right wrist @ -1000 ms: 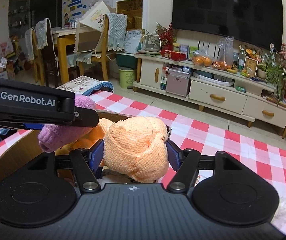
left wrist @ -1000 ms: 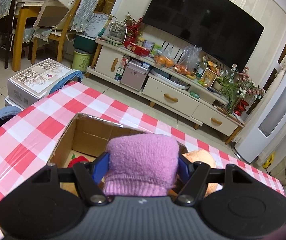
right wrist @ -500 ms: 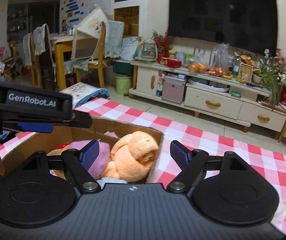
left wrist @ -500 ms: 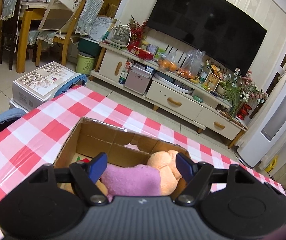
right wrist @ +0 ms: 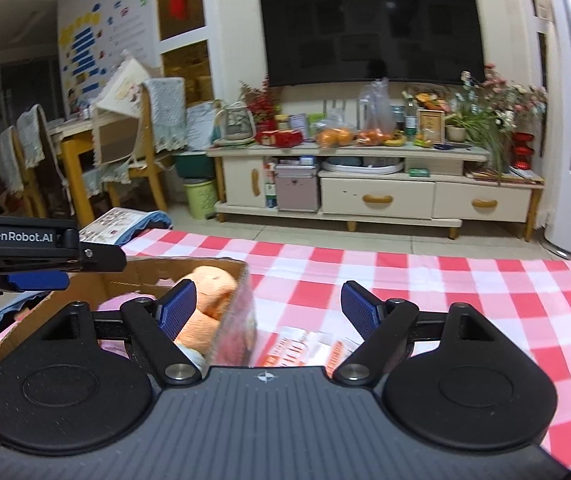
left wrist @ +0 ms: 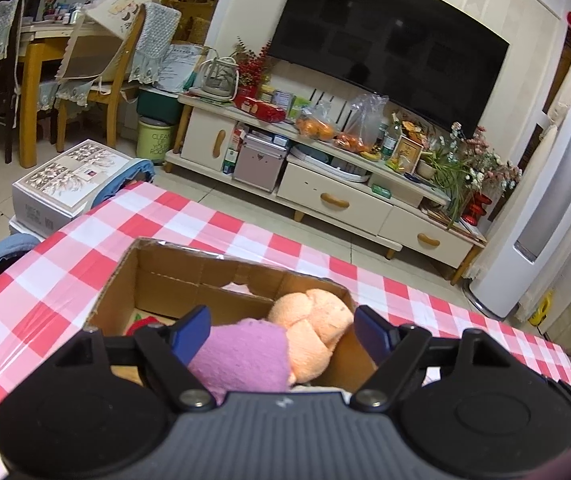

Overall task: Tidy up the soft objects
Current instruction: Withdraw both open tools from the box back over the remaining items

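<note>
Both drops in | left gripper (left wrist: 281,330) jaws just spread, empty, above purple knit roll (left wrist: 245,360) | right gripper (right wrist: 269,306) wide, empty | orange roll (left wrist: 313,320) beside it in cardboard box (left wrist: 125,280), collecting softs

Fuzzy knit purple roll (left wrist: 245,354) and peach roll (left wrist: 313,320) fill a rough, matt cardboard box (left wrist: 117,284) on glossy checked plastic tablecloth (left wrist: 57,256).

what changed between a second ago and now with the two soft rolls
Both were let go. The left tongs released the purple roll and the right tongs the orange roll; both now lie in the cardboard box. Both tongs' jaws have just been opening, and the right tongs swung off over the checked tablecloth. The box stayed put.
</note>
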The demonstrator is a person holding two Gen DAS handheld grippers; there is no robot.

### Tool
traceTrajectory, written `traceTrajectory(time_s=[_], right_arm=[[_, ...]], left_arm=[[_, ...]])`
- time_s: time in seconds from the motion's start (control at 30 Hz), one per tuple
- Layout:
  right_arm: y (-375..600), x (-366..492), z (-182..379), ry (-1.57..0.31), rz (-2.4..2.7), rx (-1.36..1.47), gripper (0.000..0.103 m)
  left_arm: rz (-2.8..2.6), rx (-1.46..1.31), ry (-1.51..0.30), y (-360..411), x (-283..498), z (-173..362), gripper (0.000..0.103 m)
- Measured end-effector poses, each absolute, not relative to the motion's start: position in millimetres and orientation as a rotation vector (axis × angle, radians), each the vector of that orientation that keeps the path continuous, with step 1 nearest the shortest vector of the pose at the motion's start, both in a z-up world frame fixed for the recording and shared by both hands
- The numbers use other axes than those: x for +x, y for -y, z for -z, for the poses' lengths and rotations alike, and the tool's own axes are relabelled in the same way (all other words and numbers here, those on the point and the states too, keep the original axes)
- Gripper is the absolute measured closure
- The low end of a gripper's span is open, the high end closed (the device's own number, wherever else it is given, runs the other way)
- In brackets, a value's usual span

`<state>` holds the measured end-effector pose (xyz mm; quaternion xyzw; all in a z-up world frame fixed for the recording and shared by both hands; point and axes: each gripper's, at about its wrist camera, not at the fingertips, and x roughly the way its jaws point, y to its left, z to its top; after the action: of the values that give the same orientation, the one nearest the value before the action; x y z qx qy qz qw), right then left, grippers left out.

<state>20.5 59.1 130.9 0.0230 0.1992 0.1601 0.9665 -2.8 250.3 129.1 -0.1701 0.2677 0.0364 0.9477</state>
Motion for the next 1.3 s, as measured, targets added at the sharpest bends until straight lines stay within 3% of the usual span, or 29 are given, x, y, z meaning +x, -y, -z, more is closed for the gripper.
traceTrajectory(time_s=[1.3], right_arm=[[29, -35, -95, -0.415, -0.059, 0.183, 0.003]], left_arm=[[0.108, -0.16, -0.511, -150, -18, -132, 0.021]])
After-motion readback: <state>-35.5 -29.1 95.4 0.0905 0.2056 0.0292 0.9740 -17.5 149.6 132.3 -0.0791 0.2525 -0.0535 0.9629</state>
